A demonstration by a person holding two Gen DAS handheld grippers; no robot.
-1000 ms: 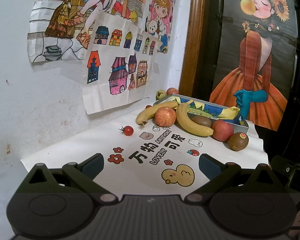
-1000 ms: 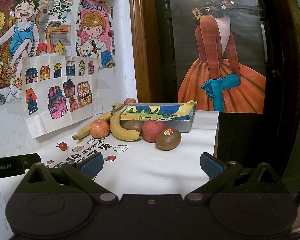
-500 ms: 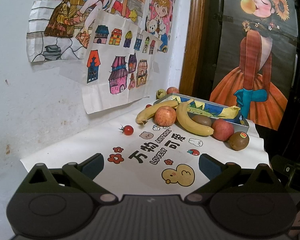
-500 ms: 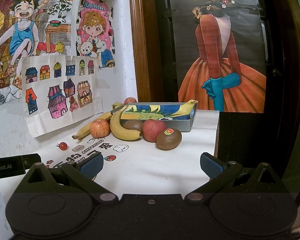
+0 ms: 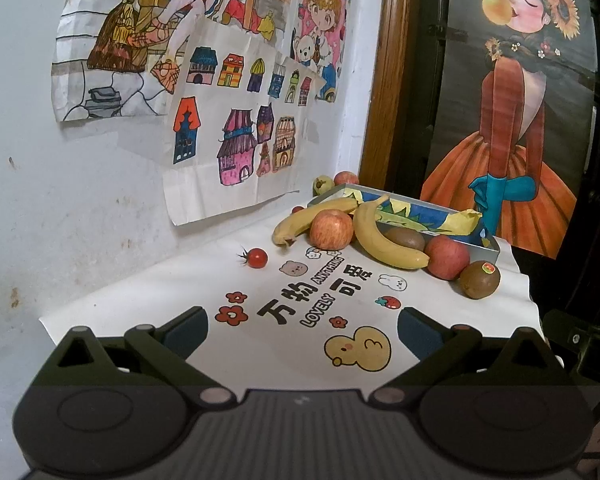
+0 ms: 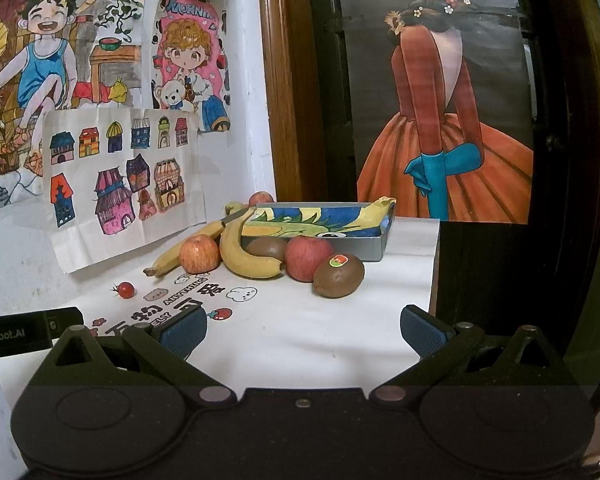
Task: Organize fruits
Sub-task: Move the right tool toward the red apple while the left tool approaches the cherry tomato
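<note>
Fig.: both tools at standby over the printed cloth (image 5: 204, 280), nothing grasped. Left gripper (image 5: 302, 327) spread wide, empty, fingers above the cloth's near edge; right gripper (image 6: 303, 328) likewise spread & empty, well short of the fruit. Fruit cluster sits at the far end of the cloth, just in front of the tray (image 6: 374, 246), which appears to hold only a coloured paper lining (image 6: 320, 220). Nearest to right gripper: stickered kiwi (image 6: 339, 276), touching or nearly touching the red apple (image 6: 308, 258). Behind these, a second kiwi (image 6: 266, 248) wedged betw. the apple & the front banana (image 6: 240, 258). A second banana (image 5: 306, 220) lies behind the left apple (image 5: 332, 229), its far end apparently resting on the tray rim. Cherry tomato (image 5: 257, 257) stands alone, apart from the pile; two more fruits (image 5: 334, 182) sit behind the tray by the wall. Risks (judgement): (1) round fruit rolls if nudged; the stickered kiwi is near the cloth's right edge, so a glancing approach could send it off. (2) Pulling one item from the pile may disturb neighbours, esp. the banana leaning on the tray. (3) Tomato is small & soft: over-squeeze would burst it, off-centre pinch would flick it away. (4) Cloth edge looks wavy; dragging a finger could bunch it & shift everything.
</note>
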